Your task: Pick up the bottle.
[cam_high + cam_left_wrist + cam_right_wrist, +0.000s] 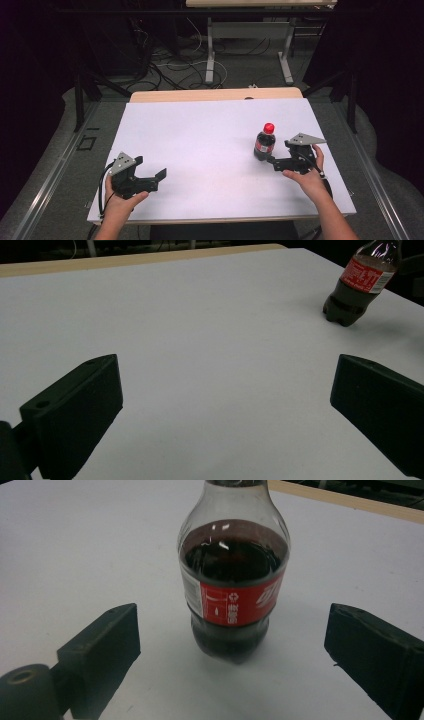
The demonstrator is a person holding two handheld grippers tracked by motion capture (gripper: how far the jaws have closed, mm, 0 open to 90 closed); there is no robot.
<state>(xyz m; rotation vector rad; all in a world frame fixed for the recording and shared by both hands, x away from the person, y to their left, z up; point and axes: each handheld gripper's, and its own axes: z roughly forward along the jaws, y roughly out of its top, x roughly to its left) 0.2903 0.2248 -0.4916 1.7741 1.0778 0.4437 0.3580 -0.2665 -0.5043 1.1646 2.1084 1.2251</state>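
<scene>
Two black jaws are held wide apart over the white table point(200, 340), and a cola bottle point(357, 285) is seen standing beyond them.

The high view looks forward and down on the whole desk point(210, 135) from the near side; the left tongs' camera skims low across it toward the far right; the right tongs' camera sits close before the bottle point(232, 587), which all three share.
</scene>
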